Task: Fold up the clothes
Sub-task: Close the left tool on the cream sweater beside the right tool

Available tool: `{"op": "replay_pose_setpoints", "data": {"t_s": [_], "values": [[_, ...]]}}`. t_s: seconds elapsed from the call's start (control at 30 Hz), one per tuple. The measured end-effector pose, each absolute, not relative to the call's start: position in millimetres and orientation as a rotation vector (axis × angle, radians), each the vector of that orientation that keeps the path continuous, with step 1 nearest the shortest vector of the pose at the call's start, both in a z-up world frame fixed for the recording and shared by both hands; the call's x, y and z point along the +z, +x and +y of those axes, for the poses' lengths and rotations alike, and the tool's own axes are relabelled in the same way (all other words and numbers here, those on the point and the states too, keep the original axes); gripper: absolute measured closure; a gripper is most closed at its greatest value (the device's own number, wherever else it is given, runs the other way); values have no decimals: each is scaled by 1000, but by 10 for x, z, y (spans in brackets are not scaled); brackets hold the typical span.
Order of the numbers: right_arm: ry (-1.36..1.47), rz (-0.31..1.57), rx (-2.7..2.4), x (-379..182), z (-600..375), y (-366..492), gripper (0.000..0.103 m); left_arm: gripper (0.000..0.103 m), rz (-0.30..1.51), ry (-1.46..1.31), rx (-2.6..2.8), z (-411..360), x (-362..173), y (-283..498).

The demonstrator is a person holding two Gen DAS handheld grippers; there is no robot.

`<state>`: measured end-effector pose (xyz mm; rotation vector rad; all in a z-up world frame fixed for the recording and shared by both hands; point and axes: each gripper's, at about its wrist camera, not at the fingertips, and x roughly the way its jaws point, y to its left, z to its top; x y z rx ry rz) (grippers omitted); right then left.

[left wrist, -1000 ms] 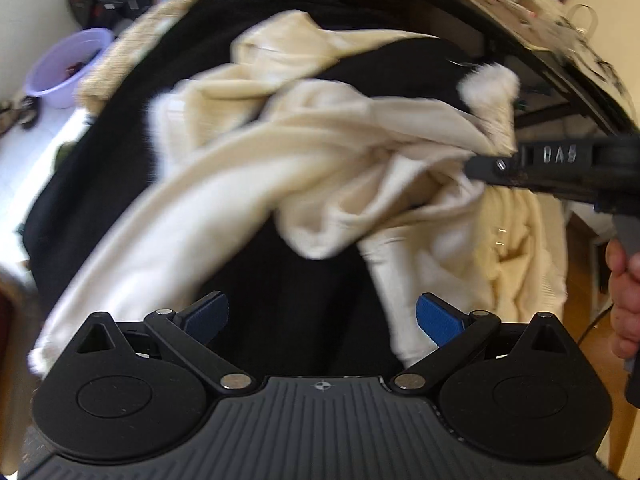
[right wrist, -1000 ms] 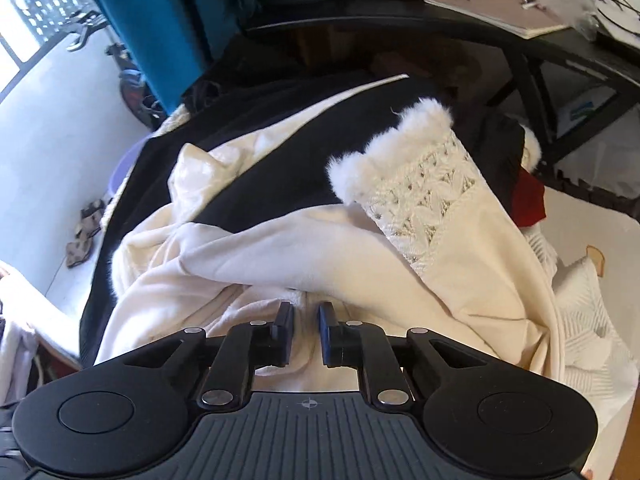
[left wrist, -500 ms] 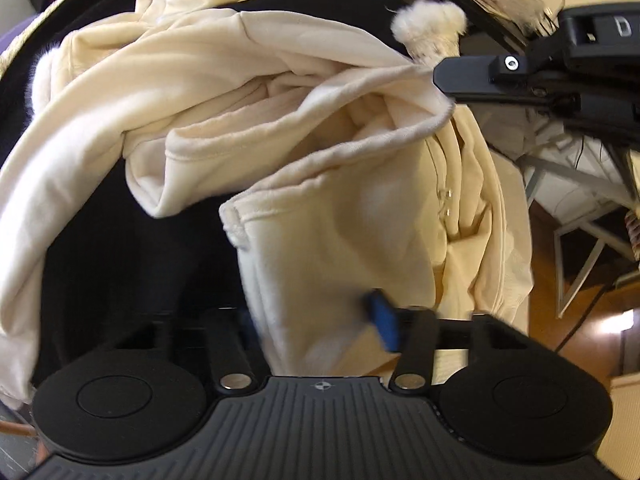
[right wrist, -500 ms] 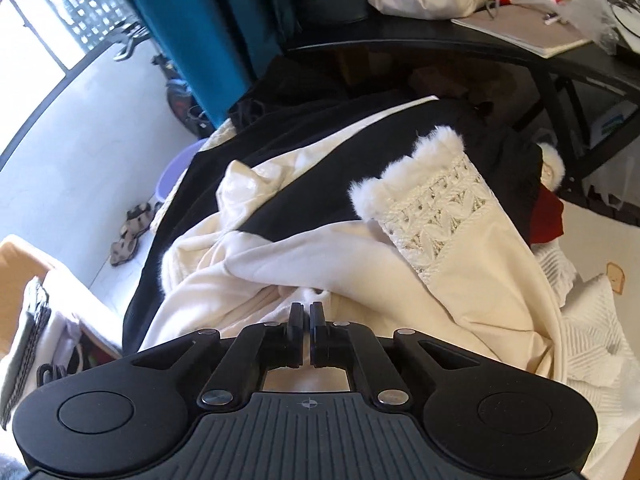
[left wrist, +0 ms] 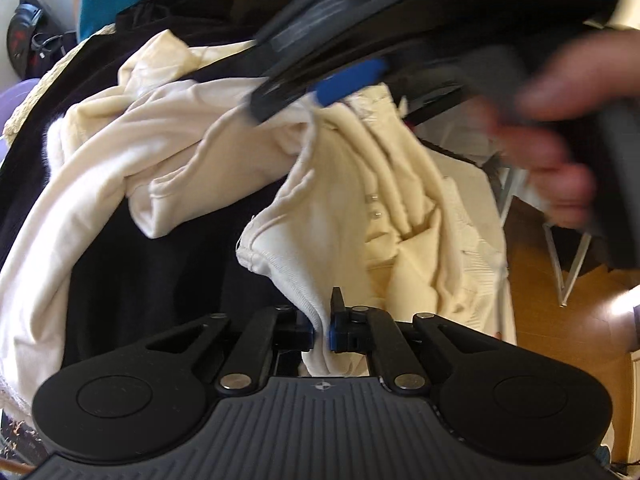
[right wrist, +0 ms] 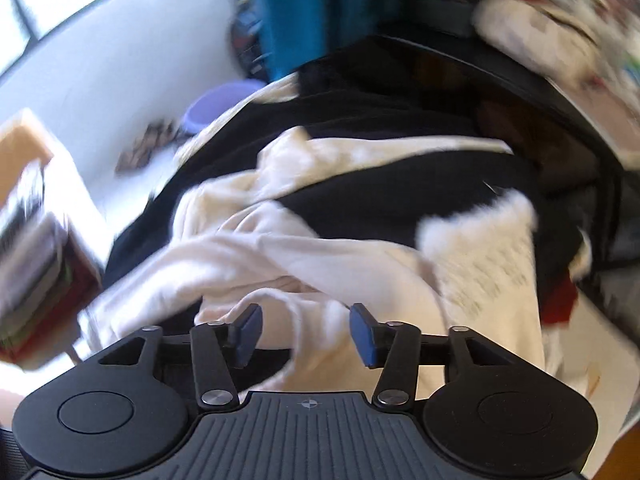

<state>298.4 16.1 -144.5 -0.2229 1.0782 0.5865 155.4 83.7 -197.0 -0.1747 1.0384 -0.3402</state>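
Right now the left gripper [left wrist: 320, 330] has its jaws closed on a ribbed hem of the cream garment [left wrist: 224, 160]; the pinched fold drops below the jaws and its end is hidden behind the gripper body. Right gripper [right wrist: 305, 336] jaws are spread wide, nothing clamped, cream cloth lying loose just beyond them. The right wrist view is heavily motion-blurred, so the edges there are hard to read.

From the left wrist view the right gripper [left wrist: 320, 92] crosses above the garment, blurred, one blue pad showing, tip touching or just over the cloth: cannot tell which. The right hand [left wrist: 560, 136] wraps the handle, fingers curled, smeared by blur and cut off at the frame edge.

The garment sprawls crumpled over a black cloth [right wrist: 400, 196], part hanging off the near side. A fur-trimmed lace piece [right wrist: 480, 252] lies to the right of the garment. A purple basin [right wrist: 224, 104] sits on the floor well beyond, left of it. A dark table [right wrist: 500, 64] behind carries blurred clutter.
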Motion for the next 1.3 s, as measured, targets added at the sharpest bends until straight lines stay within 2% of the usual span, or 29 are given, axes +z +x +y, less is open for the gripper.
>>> {"op": "replay_pose_setpoints", "data": {"t_s": [0.07,0.17,0.23,0.27,0.4,0.53,0.6,0.77,0.87,0.97,1.03,1.13,1.23,1.3], "values": [[-367,1101,593,-1552,380,3013,47,96,1025,-176,-363,830,-1932,1531],[-447,1206,525,-1722,512,3171,57,96,1011,-187,-378,854,-1884,1528],[-402,1252,465,-1750,484,3276,79,97,1002,-186,-367,890,-1821,1549],[-384,1259,431,-1738,451,3319,98,97,996,-184,-361,909,-1787,1561],[-153,1209,483,-1448,187,3342,99,97,976,-176,-333,986,-1649,1611],[145,1064,523,-815,-167,3328,99,97,880,-133,-270,1143,-1273,1683],[264,974,570,-470,-302,3297,99,97,800,-194,-222,1367,-931,1750],[542,659,709,564,-549,3139,99,98,469,-232,-132,1847,371,1845],[646,432,759,1156,-698,2953,99,98,270,-188,-131,1885,1113,1764],[660,288,738,1527,-849,2769,99,97,166,-105,-146,1703,1494,1677],[620,273,700,1562,-943,2681,99,97,206,-84,-161,1545,1389,1689],[530,371,613,1282,-1044,2641,98,97,375,-80,-196,1307,884,1794],[478,620,509,620,-1108,2727,97,97,596,-53,-216,1061,157,1875],[405,846,462,38,-1094,2794,85,97,736,-24,-203,957,-366,1851]]}}
